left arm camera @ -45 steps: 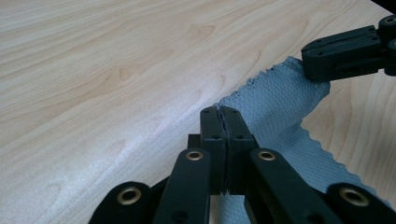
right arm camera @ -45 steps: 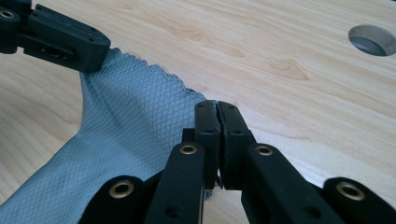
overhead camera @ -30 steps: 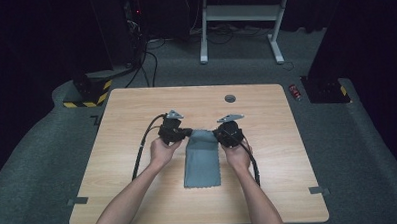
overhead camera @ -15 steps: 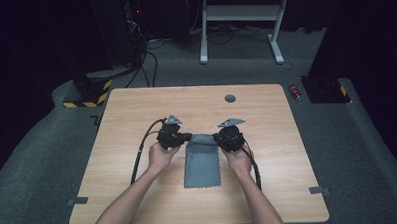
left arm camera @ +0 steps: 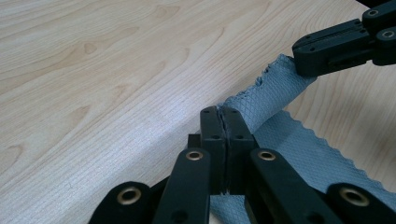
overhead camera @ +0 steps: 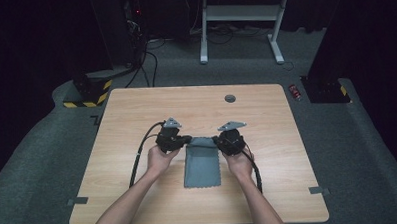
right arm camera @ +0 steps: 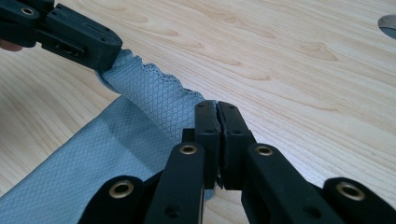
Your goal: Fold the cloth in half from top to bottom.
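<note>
A grey-blue rectangular cloth with a fine diamond weave and scalloped edges is lying near the middle of the pale wooden bench, its long side running from the person toward the far edge. Its far edge is being lifted off the wood, forming a raised fold between the two tools, while the near part is lying flat. The left tongs are pinching the far left corner of the cloth, the jaws pressed together on the fabric; in the left gripper view the cloth is emerging right beside the closed tips. The right tongs are clamping the far right corner in the same way, and in the right gripper view the black jaws are meeting with the weave gathered against them. Each gripper view is also catching the other tool gripping its corner farther off. The person's forearms are reaching in from the near edge, a black cable trailing from each tool. Farther off, a small round grey grommet is sitting in the bench near its far edge. Beyond the bench, on the grey carpet, a white metal frame is standing.
</note>
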The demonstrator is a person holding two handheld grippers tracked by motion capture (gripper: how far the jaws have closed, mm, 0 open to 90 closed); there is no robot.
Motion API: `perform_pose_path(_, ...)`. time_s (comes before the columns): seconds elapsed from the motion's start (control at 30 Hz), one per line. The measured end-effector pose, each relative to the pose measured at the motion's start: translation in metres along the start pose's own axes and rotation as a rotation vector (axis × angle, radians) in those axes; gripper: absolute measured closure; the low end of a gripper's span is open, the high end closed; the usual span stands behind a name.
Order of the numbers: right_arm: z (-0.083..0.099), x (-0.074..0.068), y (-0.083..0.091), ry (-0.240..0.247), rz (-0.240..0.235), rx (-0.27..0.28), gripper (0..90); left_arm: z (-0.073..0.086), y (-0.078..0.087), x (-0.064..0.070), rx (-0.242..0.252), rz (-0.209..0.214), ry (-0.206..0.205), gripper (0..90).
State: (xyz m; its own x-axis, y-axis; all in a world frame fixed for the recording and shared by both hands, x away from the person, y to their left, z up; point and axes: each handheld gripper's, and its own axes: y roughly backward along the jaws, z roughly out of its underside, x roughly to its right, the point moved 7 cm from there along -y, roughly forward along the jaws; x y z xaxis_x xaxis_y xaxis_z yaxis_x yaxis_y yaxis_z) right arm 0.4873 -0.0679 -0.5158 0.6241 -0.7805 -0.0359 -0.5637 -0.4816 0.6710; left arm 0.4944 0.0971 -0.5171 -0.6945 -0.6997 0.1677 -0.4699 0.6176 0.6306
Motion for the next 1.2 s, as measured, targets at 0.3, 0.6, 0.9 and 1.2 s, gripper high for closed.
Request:
perform_pose_path(0.3,0.003,-0.003,0.005,-0.001,-0.016,0.021,87.9,0.004,0.006,0.005,0.017,0.019,0.004,89.2)
perform_pose_path(0.6,0.007,-0.007,0.013,-0.002,-0.029,0.039,87.8,0.005,0.013,0.012,0.034,0.035,-0.005,89.2)
perform_pose_path(0.9,0.009,-0.01,0.018,0.005,-0.04,0.051,87.8,0.006,0.018,0.018,0.039,0.044,-0.02,89.2)
perform_pose_path(1.2,0.012,-0.014,0.024,-0.003,-0.062,0.06,87.8,0.01,0.022,0.024,0.041,0.05,-0.032,89.2)
